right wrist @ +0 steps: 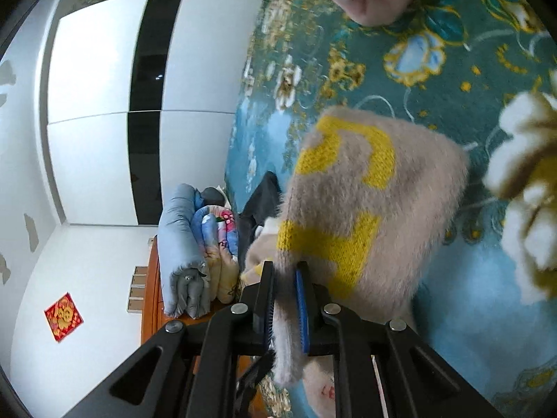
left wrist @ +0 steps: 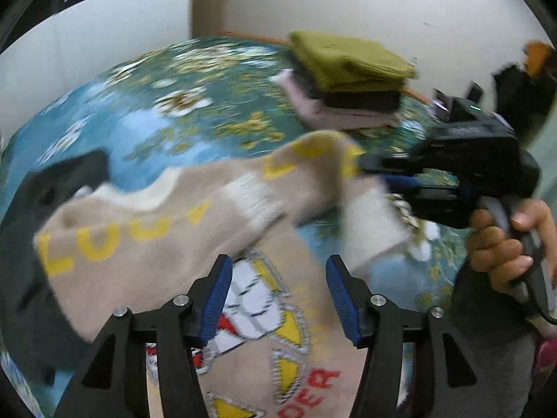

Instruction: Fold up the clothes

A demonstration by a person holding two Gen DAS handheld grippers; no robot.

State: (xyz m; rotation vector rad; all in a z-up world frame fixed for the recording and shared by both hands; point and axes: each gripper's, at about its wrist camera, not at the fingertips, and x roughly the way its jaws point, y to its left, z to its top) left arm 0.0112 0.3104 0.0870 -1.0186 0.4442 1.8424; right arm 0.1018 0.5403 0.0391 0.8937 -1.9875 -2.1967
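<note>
A fuzzy beige sweater [left wrist: 195, 216] with yellow letters and a cartoon print lies spread over the bed. My left gripper [left wrist: 278, 296] hangs above the print with its blue pads wide apart, open, and nothing pressed between them. At the right of the left wrist view, my right gripper [left wrist: 363, 170] is shut on a lifted fold of the sweater, and a person's hand [left wrist: 501, 247] holds its handle. In the right wrist view the right gripper [right wrist: 285, 299] pinches the beige fabric between its pads, and the sweater [right wrist: 369, 191] rises from it in a raised flap.
A teal floral bedspread [left wrist: 167, 104] covers the bed. A stack of folded clothes [left wrist: 348, 80], olive on top of dark and pink, sits at the far side. A dark garment [left wrist: 38, 244] lies at the left. Rolled quilts [right wrist: 195, 250] and a white wardrobe [right wrist: 104, 104] stand beyond the bed.
</note>
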